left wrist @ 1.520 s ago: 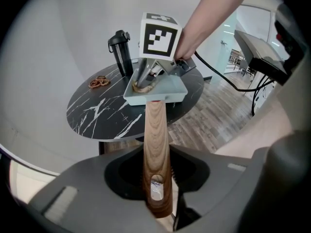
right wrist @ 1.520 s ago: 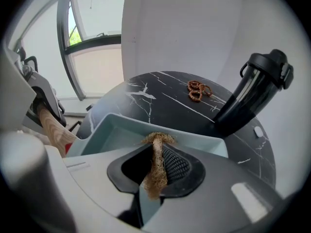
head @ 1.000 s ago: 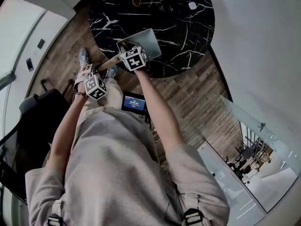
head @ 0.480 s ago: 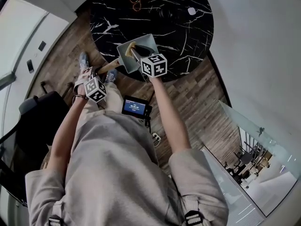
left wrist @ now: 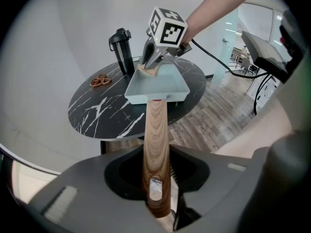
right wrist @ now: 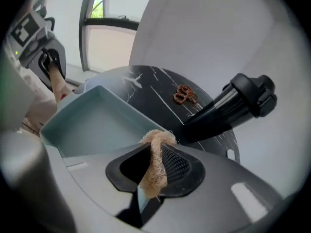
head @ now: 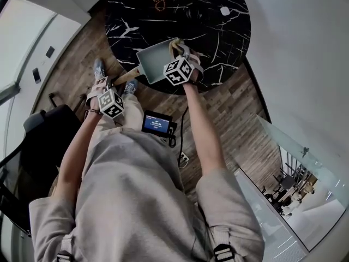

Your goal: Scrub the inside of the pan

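Note:
A pale teal square pan [head: 155,59] rests on the black marble table [head: 218,37], with its wooden handle [head: 126,76] sticking out past the table edge. My left gripper [head: 112,91] is shut on that handle [left wrist: 156,144], the pads [left wrist: 182,178] pressed on its end. My right gripper [head: 178,52] is shut on a tan fibrous scrubber [right wrist: 155,161]. It holds the scrubber [left wrist: 148,70] at the pan's [left wrist: 155,86] far corner, by the rim. In the right gripper view the pan's [right wrist: 90,125] inside lies just beyond the scrubber tip.
A black bottle [left wrist: 121,50] stands at the table's back, and a brown tangled item [left wrist: 101,80] lies near it. A small white object [head: 224,10] sits on the table [left wrist: 97,108]. Below the table edge are wood floor and a small lit screen [head: 157,123].
My right gripper has swept with the scrubber from the pan's near left side to its far right corner and has rolled. The left gripper and handle have stayed put.

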`<move>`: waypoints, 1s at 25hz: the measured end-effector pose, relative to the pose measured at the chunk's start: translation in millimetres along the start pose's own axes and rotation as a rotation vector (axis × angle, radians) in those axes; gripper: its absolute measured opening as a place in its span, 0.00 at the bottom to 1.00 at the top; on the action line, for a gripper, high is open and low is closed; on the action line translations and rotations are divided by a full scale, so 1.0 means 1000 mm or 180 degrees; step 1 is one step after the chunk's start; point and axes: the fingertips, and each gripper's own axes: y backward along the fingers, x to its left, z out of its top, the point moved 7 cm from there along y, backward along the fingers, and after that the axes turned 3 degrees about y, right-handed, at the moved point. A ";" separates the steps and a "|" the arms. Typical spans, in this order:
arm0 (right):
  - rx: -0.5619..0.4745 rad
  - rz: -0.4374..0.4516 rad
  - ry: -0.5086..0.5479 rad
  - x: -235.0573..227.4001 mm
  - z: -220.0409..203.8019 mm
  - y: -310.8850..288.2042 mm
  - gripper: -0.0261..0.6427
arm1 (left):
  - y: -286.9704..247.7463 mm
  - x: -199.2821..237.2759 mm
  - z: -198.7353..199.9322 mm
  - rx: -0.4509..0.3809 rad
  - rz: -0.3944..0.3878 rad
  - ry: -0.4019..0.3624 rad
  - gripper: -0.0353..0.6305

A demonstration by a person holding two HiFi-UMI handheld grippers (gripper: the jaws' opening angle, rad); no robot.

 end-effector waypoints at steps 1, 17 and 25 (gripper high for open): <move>0.0060 -0.0013 0.0097 0.004 -0.003 -0.004 0.17 | 0.000 0.000 0.000 -0.0002 -0.0006 0.0002 0.22; 0.0149 -0.0044 0.0242 0.033 -0.014 -0.016 0.14 | -0.001 0.002 -0.004 -0.0034 -0.0092 0.0269 0.22; 0.0162 0.0102 -0.0484 0.035 -0.013 -0.013 0.13 | -0.002 0.002 -0.003 -0.0016 -0.0068 0.0258 0.21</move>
